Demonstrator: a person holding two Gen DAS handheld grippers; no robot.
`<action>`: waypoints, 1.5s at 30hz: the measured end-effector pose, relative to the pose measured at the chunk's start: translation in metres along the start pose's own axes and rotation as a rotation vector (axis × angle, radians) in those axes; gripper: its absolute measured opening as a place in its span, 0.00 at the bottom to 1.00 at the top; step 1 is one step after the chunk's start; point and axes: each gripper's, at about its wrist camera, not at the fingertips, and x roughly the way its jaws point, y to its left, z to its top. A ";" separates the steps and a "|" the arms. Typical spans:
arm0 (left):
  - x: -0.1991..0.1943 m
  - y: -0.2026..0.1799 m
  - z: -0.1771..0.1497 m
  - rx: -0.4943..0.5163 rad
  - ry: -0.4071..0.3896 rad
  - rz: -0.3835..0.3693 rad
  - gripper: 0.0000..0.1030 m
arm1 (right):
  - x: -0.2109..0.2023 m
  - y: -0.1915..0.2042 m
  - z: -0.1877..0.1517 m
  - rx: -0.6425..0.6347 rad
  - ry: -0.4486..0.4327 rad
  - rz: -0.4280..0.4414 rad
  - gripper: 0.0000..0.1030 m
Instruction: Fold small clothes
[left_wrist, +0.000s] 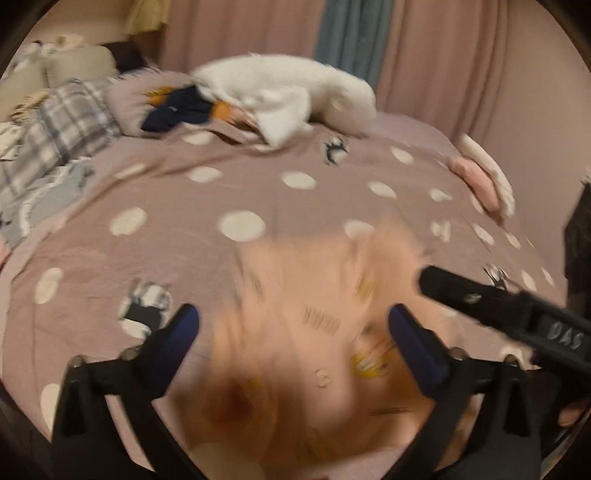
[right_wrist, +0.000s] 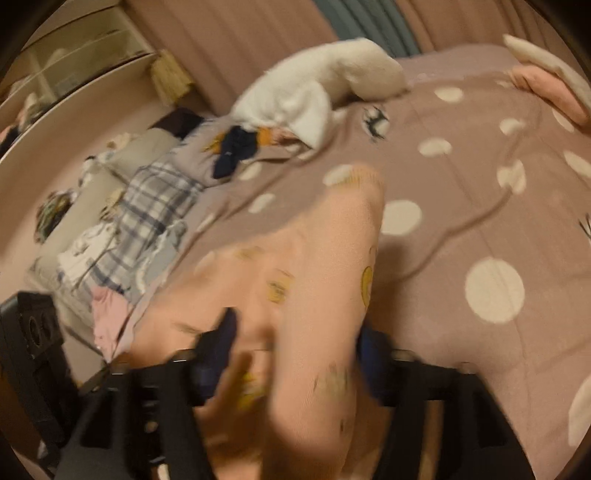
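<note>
A small peach garment (left_wrist: 306, 332) with yellow prints lies on the dotted mauve bedspread (left_wrist: 258, 184), blurred by motion. My left gripper (left_wrist: 293, 325) is open, its blue-padded fingers (left_wrist: 184, 328) on either side of the cloth, just above it. The right gripper's finger (left_wrist: 476, 295) reaches in from the right over the garment's edge. In the right wrist view the garment (right_wrist: 317, 258) drapes between the right gripper's (right_wrist: 299, 343) fingers (right_wrist: 221, 339), which stand apart; whether they pinch the cloth is unclear.
A white plush toy (left_wrist: 280, 88) lies at the bed's far side beside a navy and orange garment (left_wrist: 181, 107). A plaid pillow (left_wrist: 70, 122) is at the left. Folded pink and white clothes (left_wrist: 480, 177) sit at the right edge. Curtains hang behind.
</note>
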 end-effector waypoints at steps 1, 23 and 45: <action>-0.002 0.002 0.000 0.018 -0.003 -0.011 1.00 | -0.003 0.000 -0.001 -0.002 -0.011 0.004 0.71; -0.013 -0.013 -0.015 0.096 0.078 -0.061 1.00 | -0.032 0.000 -0.012 -0.036 0.021 -0.149 0.91; -0.063 0.000 -0.033 0.093 -0.009 0.051 1.00 | -0.034 0.017 -0.038 -0.059 0.091 -0.279 0.99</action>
